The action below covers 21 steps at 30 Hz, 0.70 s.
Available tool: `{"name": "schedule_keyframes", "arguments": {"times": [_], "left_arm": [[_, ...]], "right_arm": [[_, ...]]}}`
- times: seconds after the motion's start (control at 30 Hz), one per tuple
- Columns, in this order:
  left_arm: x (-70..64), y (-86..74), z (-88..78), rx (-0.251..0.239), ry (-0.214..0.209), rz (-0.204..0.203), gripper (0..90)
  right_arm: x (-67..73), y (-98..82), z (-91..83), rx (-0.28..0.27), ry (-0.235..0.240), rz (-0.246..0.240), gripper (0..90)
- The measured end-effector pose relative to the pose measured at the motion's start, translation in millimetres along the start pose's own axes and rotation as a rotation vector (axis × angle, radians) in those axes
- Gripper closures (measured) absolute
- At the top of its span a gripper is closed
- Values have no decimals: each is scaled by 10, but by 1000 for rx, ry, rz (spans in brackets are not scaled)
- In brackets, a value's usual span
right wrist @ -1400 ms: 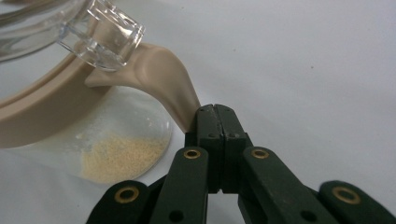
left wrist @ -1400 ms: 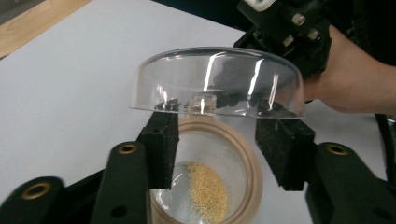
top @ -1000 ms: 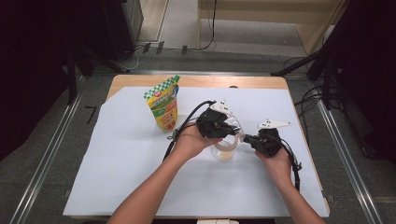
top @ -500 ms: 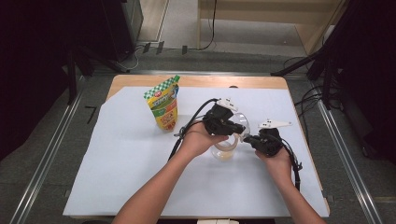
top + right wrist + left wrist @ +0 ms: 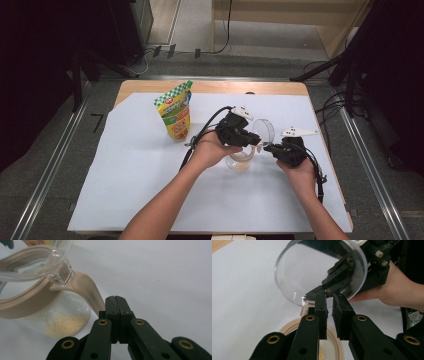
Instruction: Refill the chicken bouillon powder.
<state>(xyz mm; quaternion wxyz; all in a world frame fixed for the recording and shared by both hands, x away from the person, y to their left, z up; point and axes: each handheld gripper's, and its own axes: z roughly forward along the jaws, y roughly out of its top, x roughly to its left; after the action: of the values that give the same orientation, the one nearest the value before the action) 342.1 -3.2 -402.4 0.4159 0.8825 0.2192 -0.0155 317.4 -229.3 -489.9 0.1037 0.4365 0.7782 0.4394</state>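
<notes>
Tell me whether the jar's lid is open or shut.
Open. The clear lid stands swung up on its hinge, and the jar mouth with its beige rim is uncovered, yellowish grains visible at the bottom.

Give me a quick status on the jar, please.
Left gripper just eased open, nothing between jaws. Right gripper shut beside beige tab. Jar upright, clear lid stands open. Yellow pouch well clear.

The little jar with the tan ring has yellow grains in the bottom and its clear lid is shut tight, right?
Not quite. The jar with the tan ring does have yellow grains at the bottom, but its clear lid is flipped up and open, not shut. The left gripper view shows the lid standing up above the open rim.
</notes>
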Motion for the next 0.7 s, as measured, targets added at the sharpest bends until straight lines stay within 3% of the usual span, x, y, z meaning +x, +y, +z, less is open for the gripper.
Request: {"name": "schedule_keyframes", "arguments": {"times": [0.1,0.23,0.27,0.47,0.57,0.7], "left_arm": [[19,-34,-55,-1,-3,-8,788],[34,-81,-110,-8,-28,-27,745],[50,-119,-144,-1,-36,-43,739],[69,-232,-262,-23,-38,-48,730],[74,-278,-309,-1,-17,-52,719],[114,-339,-354,20,-12,-81,606]], "right_arm": [[-10,-12,-26,-6,16,20,860],[8,-25,-62,-7,21,12,818],[20,-46,-81,-11,35,9,750],[73,-125,-154,-10,57,4,656],[106,-159,-192,-15,60,-9,639],[157,-175,-248,-10,89,15,621]]}}
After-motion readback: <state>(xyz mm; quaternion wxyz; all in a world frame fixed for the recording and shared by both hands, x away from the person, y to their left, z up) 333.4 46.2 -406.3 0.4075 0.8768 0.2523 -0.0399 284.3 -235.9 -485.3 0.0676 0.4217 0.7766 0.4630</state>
